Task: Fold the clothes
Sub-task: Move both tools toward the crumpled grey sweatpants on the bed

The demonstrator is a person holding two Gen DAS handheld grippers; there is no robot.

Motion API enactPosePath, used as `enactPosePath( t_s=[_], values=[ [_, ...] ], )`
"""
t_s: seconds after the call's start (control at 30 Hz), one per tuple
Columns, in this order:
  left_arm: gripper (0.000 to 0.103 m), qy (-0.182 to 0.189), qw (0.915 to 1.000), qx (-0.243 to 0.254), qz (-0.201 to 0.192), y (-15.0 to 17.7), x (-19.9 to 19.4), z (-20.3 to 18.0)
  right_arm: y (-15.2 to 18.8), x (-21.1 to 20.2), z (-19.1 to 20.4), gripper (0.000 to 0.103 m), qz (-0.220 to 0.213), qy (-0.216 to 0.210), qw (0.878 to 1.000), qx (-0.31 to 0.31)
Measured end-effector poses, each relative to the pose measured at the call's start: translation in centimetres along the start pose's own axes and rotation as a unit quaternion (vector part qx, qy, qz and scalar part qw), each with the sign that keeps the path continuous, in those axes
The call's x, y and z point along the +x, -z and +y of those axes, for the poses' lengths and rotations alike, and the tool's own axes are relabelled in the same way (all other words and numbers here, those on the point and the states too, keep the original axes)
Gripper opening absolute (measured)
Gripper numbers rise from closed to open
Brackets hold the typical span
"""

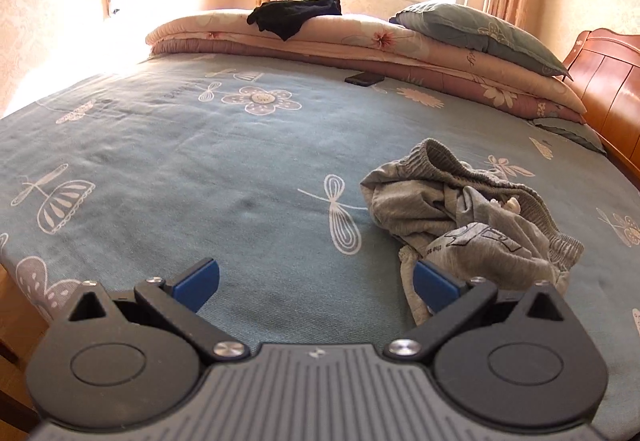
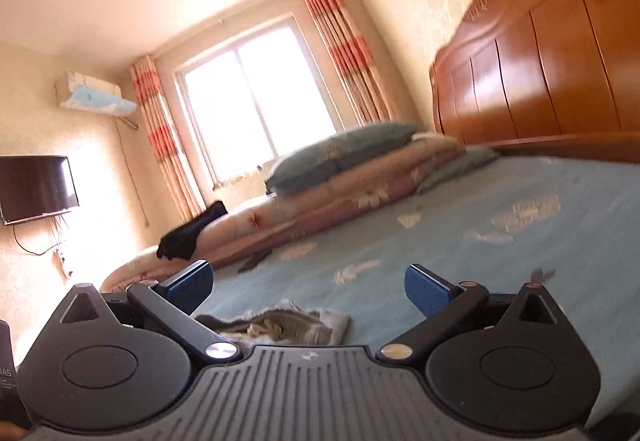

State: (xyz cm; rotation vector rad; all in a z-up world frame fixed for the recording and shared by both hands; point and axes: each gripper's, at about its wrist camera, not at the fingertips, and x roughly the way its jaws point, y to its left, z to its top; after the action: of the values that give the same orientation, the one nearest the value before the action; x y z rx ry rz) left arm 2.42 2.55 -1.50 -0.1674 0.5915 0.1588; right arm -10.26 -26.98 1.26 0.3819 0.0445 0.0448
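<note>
A crumpled grey garment (image 1: 468,225) with an elastic waistband lies on the blue flowered bedsheet (image 1: 200,169), right of centre in the left wrist view. My left gripper (image 1: 316,283) hovers open just in front of it; its right blue pad (image 1: 434,285) sits at the garment's near edge, with nothing between the fingers. In the right wrist view my right gripper (image 2: 308,287) is open above the bed, tilted, and the grey garment (image 2: 280,325) shows low between its fingers, partly hidden by the gripper body. A black garment (image 1: 296,15) lies on the folded quilts.
Folded floral quilts (image 1: 360,45) and a grey-blue pillow (image 1: 480,33) are stacked along the far side of the bed. A dark phone (image 1: 364,79) lies by the quilts. The wooden headboard (image 2: 540,61) stands to the right. A window (image 2: 256,101), curtains and a wall television (image 2: 36,187) are behind.
</note>
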Motion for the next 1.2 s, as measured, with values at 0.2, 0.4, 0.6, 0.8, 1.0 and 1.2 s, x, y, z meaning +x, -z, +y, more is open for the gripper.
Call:
enactPosePath(
  t_s=[0.2, 0.4, 0.6, 0.8, 1.0, 1.2],
  values=[
    [0.103, 0.021, 0.9996, -0.016, 0.012, 0.4, 0.3, -0.1, 1.9, 3.3, -2.5, 0.103, 0.149, -0.037, 0.983, 0.096],
    [0.103, 0.042, 0.9958, 0.016, 0.080, 1.0, 1.9, -0.9, 2.4, 3.1, -1.5, 0.103, 0.131, -0.029, 0.988, 0.077],
    [0.102, 0.031, 0.9971, 0.016, 0.068, 1.6, 1.2, -1.1, 2.0, 3.1, -2.0, 0.103, 0.141, -0.041, 0.983, 0.111],
    [0.102, 0.039, 0.9962, 0.015, 0.077, 1.5, 1.0, -0.8, 1.0, 2.4, -1.1, 0.103, 0.117, -0.042, 0.988, 0.087],
    [0.102, 0.103, 0.9894, 0.019, 0.100, 2.2, 0.2, -2.3, 1.1, 2.8, 0.8, 0.103, 0.156, -0.053, 0.985, 0.042],
    [0.102, 0.157, 0.9744, -0.001, 0.161, 3.1, 0.6, -3.9, 0.2, 2.5, 2.7, 0.103, 0.173, -0.030, 0.984, -0.018]
  ],
)
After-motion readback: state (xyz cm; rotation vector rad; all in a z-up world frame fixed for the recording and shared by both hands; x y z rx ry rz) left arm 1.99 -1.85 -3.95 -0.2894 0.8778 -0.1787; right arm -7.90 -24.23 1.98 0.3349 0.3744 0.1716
